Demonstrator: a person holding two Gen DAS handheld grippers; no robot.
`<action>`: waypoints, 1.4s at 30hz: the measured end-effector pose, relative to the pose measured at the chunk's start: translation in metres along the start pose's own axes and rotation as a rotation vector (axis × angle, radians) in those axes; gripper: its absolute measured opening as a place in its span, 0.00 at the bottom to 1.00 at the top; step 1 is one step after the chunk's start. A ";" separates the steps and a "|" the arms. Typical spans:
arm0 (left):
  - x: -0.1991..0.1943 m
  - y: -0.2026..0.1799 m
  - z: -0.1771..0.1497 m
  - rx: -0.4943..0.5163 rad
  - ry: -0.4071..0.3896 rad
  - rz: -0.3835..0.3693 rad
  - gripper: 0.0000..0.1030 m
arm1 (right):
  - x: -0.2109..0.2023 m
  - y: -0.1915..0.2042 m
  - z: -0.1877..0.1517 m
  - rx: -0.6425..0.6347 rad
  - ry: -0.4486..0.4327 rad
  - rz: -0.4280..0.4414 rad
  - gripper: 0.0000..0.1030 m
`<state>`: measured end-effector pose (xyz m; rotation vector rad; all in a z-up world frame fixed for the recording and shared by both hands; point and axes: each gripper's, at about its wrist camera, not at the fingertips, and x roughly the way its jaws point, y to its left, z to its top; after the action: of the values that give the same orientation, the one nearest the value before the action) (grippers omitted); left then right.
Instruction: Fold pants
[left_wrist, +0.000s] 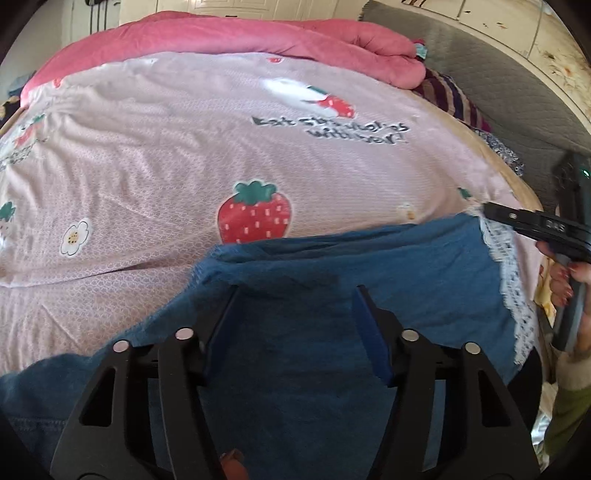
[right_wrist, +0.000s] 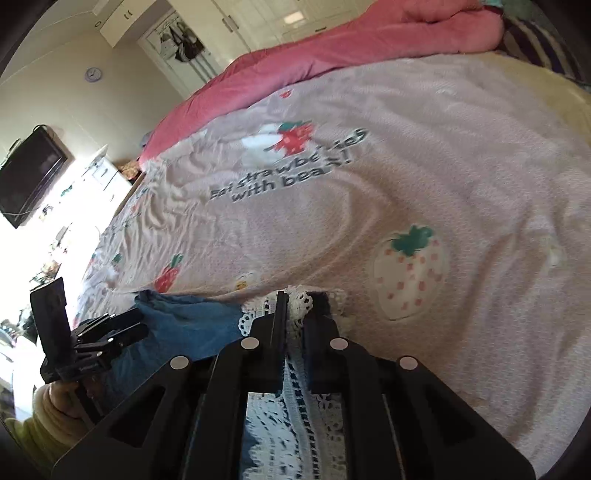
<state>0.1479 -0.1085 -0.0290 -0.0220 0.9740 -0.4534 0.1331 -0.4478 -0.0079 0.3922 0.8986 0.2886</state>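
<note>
Blue denim pants (left_wrist: 406, 258) with a white lace hem (left_wrist: 511, 266) lie on a pink strawberry-print bedsheet (left_wrist: 166, 155). In the left wrist view my left gripper (left_wrist: 297, 291) hovers over the denim near its folded far edge. Its blue pads stand apart and press on nothing. My right gripper (left_wrist: 491, 212) reaches in from the right at the hem's far corner. In the right wrist view the right gripper (right_wrist: 297, 297) is shut on the lace hem (right_wrist: 255, 306), and lace runs back between its fingers. The left gripper (right_wrist: 129, 326) sits over the pants (right_wrist: 192, 321) at their left end.
A pink quilt (left_wrist: 221, 37) is bunched along the far side of the bed, with a striped cloth (left_wrist: 447, 96) and a grey padded surface (left_wrist: 498, 74) at the right. A person's hand (left_wrist: 565, 280) holds the right gripper. A wall television (right_wrist: 29, 177) hangs at left.
</note>
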 end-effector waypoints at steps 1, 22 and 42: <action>0.003 0.002 0.000 -0.010 0.003 -0.010 0.50 | 0.002 -0.004 -0.003 0.006 0.001 0.004 0.06; -0.047 -0.029 -0.025 0.077 -0.115 0.018 0.76 | -0.076 0.045 -0.075 -0.177 -0.120 -0.032 0.46; -0.096 0.026 -0.109 0.003 -0.062 0.244 0.91 | -0.039 0.064 -0.122 -0.144 0.080 -0.116 0.66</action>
<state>0.0236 -0.0285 -0.0205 0.0845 0.9015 -0.2284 0.0075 -0.3812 -0.0204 0.1959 0.9687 0.2622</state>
